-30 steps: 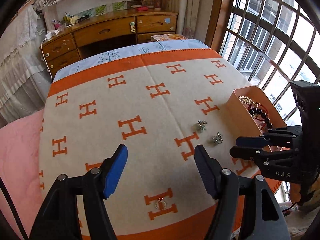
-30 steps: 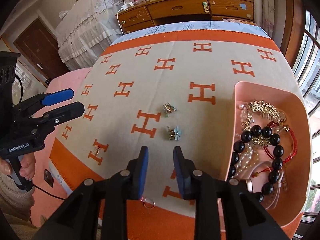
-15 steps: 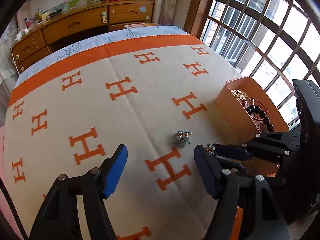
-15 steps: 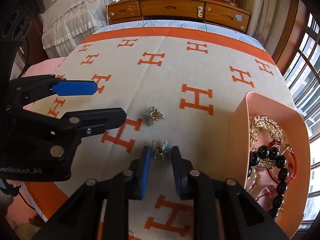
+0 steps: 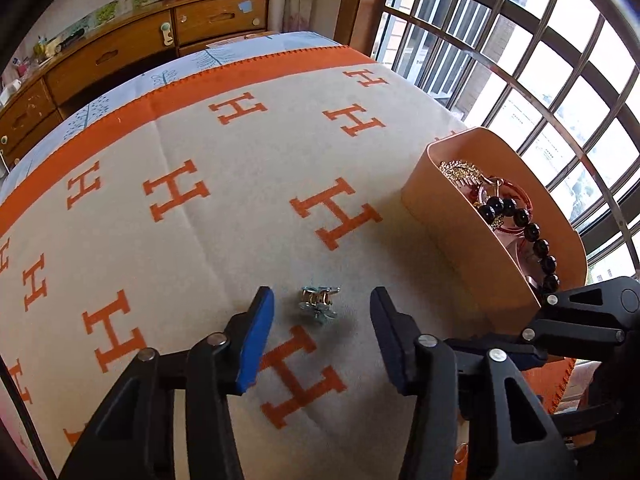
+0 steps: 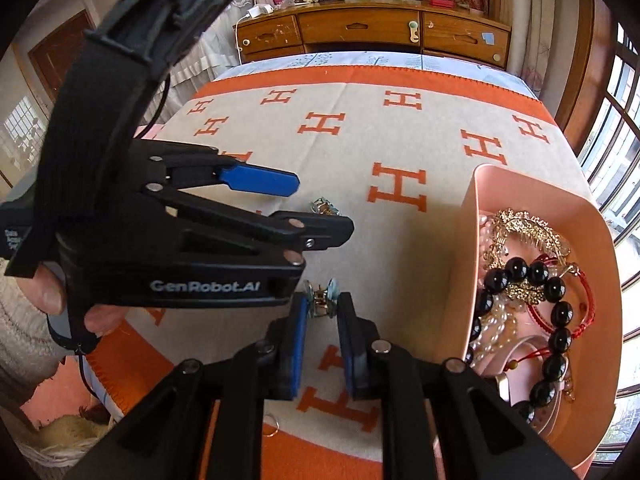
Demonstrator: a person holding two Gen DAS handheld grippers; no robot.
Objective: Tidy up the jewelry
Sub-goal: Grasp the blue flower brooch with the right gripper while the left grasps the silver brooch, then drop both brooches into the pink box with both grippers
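A small blue-and-gold flower clip [image 5: 318,304] lies on the blanket between the open jaws of my left gripper [image 5: 322,302]; it also shows in the right wrist view [image 6: 326,208], just past the left gripper [image 6: 312,204]. My right gripper [image 6: 323,304] is closed around a second small clip [image 6: 320,296], which sits on the blanket between its blue pads. A pink tray [image 6: 476,184] at the right holds a black bead bracelet [image 6: 556,292], a gold comb [image 6: 524,232], pearls and red cord. The tray [image 5: 452,216] also shows in the left wrist view.
The table is covered by a beige blanket with orange H marks [image 5: 240,200]. A small ring [image 6: 271,429] lies near the front orange border. A wooden dresser [image 6: 360,28] stands behind the table. Barred windows [image 5: 520,60] are on the right.
My left gripper moved forward and right, so the first clip now lies between its jaws. My right gripper advanced onto the second clip and narrowed around it.
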